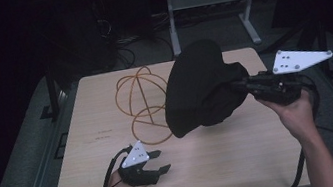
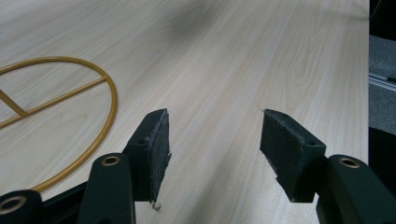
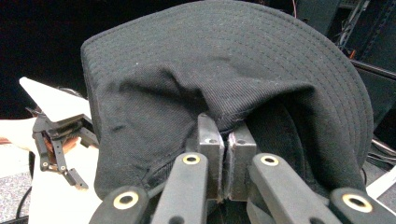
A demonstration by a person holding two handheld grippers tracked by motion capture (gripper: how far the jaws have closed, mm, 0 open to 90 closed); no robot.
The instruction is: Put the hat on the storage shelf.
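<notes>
holding a black hat above the table

the right gripper point(image 1: 246, 85) was clenched on the fabric of a black hat point(image 1: 200, 88), lifting it clear of the wooden table point(image 1: 225, 155) just beside a gold wire stand point(image 1: 143, 102). in the right gripper view the jaws were pressed together on a fold of cloth. the left gripper point(image 1: 161, 160) rested low near the table's front edge, jaws spread apart and grasping nothing.

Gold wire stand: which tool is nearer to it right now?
Left. The left tool sits open just beside the gold wire stand. The right tool is farther off, shut on the black hat.
</notes>
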